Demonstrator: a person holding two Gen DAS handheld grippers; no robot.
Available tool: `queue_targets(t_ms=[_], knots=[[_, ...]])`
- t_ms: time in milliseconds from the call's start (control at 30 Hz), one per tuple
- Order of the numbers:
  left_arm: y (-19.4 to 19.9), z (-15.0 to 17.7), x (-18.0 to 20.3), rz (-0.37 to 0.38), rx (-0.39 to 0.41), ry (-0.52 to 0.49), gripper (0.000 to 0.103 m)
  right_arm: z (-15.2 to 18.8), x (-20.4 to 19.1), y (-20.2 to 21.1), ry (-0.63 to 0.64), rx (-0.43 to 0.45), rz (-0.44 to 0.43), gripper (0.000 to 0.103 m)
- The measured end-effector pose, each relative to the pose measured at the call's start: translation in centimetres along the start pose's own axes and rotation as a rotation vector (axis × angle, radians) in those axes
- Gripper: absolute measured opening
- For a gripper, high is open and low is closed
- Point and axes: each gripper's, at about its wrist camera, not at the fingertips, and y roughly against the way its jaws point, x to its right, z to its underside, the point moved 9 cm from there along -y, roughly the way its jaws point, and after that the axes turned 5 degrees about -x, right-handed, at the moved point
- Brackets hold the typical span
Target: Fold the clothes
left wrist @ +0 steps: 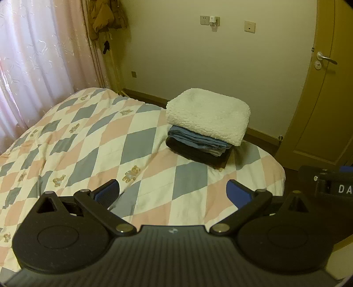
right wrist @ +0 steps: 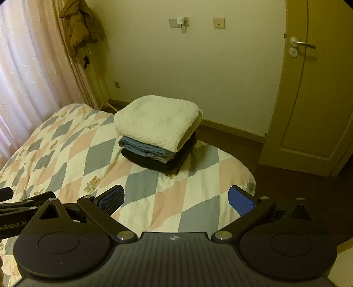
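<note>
We hold both the left gripper (left wrist: 173, 194) and the right gripper (right wrist: 176, 199) spread, empty; the right one's body reads "DA", the left's "nRobot_A", near the folded stack (left wrist: 207, 130).

Closed door (left wrist: 326, 92) with lever handle (left wrist: 326, 59) at right. Sheer curtain (left wrist: 33, 55) at left, brown jacket (left wrist: 106, 15) hung beside it. Wall sockets (left wrist: 209, 21) up top.
</note>
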Motion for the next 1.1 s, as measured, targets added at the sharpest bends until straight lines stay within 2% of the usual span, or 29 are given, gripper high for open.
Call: queue_targets(t_ms=[300,600,900,1100], knots=[[-1.4,1.3,-0.3,0.031,-0.033,0.011,0.102,1.4,-0.6,-1.6,-0.006,-0.042,0.006,0.103],[-4.1,1.6,-1.2,0.019,-0.069,0.040,0.102,1.0,-0.9,-4.1,0.015,-0.055,0.027,0.103],[-7.7,1.3,-1.5,0.010,-0.121,0.034,0.102,1.0,-1.2,-8.2,0.035,-0.144,0.026,0.103],[-9.8,0.5,-1.2,0.012,-0.141,0.024,0.102,0.5,-0.7,-10.6,0.037,-0.172,0.046,0.103]])
